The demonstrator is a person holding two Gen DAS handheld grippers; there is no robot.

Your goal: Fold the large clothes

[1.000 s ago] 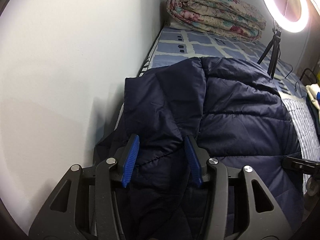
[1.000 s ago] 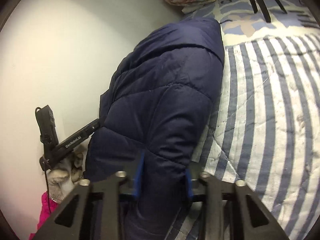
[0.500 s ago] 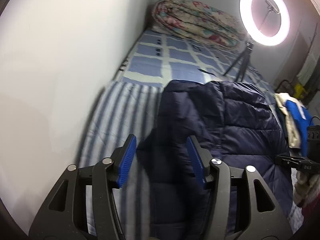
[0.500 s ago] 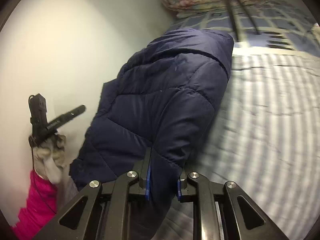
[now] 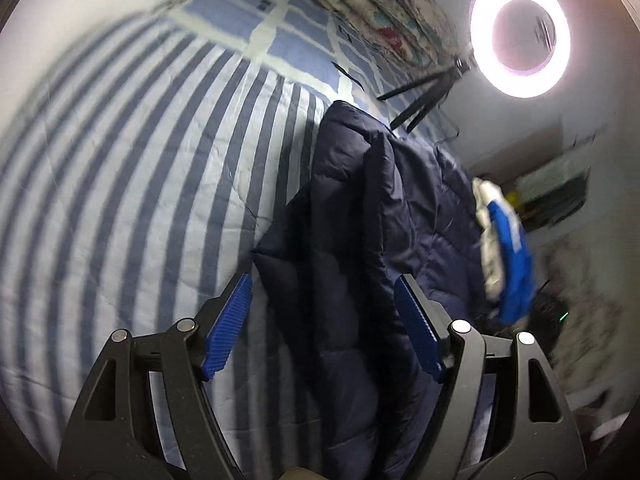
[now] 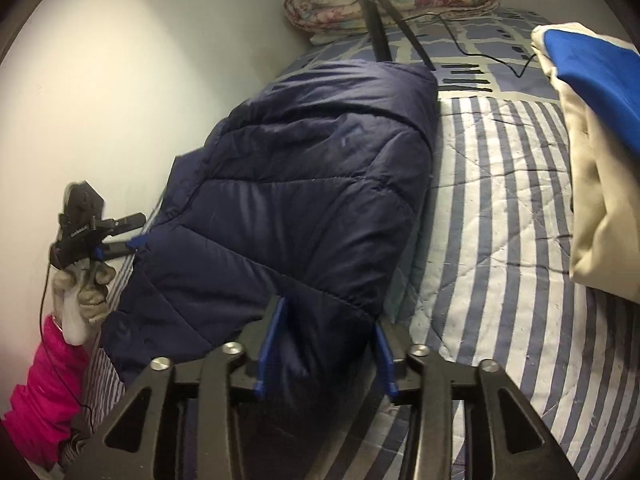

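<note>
Navy puffer jacket (image 6: 304, 208) lies lengthwise on the striped quilt (image 6: 500, 216), bunched into a long narrow fold, close to the wall (image 6: 140, 80) side of the bed. It looks folded over on itself along its length, probably so it ends up a compact strip; that is a guess from its shape.

Right gripper (image 6: 326, 344) sits at the near end of the jacket, jaws opening, with the jacket's corner between the blue pads (image 6: 272, 340). The pads do not seem to press it, so this reads as a release after laying the fold down.

Left gripper (image 5: 322, 324) is over the jacket's other long edge, jaws opening and wide, fabric under and between them but no pinch visible. From the right wrist view the same tool is at the wall-side edge, held by a gloved hand (image 6: 86, 288) with a pink sleeve (image 6: 44, 396).

Cream and blue clothes (image 6: 592, 128) are stacked to the right on the bed, likely waiting or done. Floral rolled blanket (image 6: 392, 0) sits at the far end, with the ring light (image 5: 520, 34) on its tripod (image 6: 380, 28) in front, out of the work area.
</note>
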